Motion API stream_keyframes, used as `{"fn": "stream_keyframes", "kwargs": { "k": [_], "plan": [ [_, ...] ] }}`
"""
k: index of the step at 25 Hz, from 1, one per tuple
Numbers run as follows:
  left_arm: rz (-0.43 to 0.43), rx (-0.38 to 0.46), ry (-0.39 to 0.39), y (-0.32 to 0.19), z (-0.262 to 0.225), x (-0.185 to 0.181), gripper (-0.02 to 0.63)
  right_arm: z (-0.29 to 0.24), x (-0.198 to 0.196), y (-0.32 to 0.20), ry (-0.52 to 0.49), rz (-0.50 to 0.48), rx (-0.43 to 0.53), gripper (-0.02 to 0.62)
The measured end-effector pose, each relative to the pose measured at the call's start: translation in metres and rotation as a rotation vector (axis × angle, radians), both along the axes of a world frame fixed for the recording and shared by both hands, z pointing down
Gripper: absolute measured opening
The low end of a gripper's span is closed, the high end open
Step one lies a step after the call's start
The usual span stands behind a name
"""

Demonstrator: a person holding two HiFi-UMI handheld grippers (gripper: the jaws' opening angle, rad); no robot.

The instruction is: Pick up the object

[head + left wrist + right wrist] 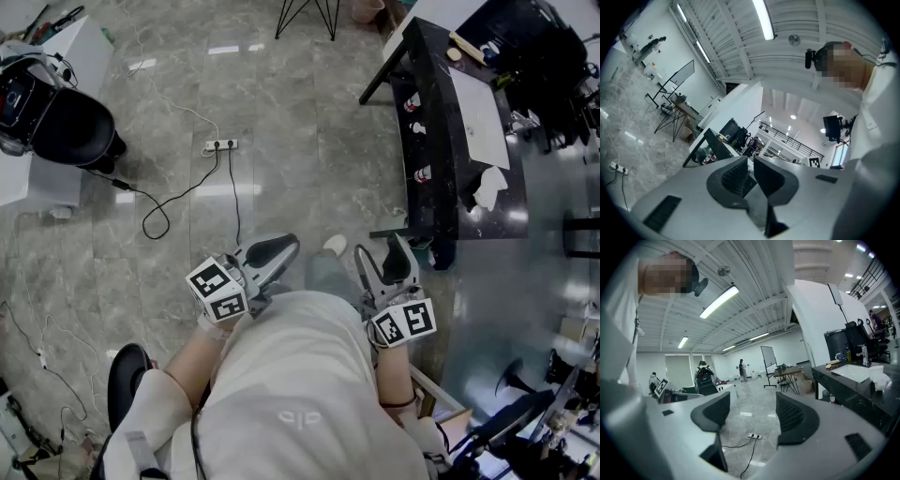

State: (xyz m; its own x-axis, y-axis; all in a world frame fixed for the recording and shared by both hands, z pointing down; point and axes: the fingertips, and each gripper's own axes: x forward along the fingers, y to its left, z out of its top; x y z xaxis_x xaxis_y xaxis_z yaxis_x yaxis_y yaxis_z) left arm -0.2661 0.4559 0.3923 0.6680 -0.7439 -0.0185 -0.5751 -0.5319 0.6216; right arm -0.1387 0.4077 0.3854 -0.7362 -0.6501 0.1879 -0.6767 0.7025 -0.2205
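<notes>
No single object to pick up stands out, and neither gripper holds anything. I hold both grippers close to my body, above the floor. My left gripper (272,253) points forward and its jaws are shut with nothing between them; in the left gripper view the left gripper (750,163) has its pads almost touching. My right gripper (398,262) points toward the black table (431,112). In the right gripper view the right gripper (752,411) has its pads apart, and only floor shows through the gap.
A white sheet (480,112) and crumpled tissue (487,187) lie on the black table. Small bottles (417,103) stand on its lower shelf. A power strip (221,145) with cables lies on the marble floor. A black chair (70,127) stands at the far left.
</notes>
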Motion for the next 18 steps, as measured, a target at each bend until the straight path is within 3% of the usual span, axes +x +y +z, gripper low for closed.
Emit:
{"fn": "stream_keyframes", "kwargs": {
  "k": [10,18],
  "plan": [
    [-0.013,-0.027,-0.007,-0.091,0.016,0.017,0.023,0.02,0.026,-0.107,-0.004,0.033,-0.012,0.287],
    [0.004,-0.06,-0.045,-0.218,0.02,0.065,0.028,0.024,0.069,-0.247,-0.016,0.025,-0.024,0.287]
  ]
}}
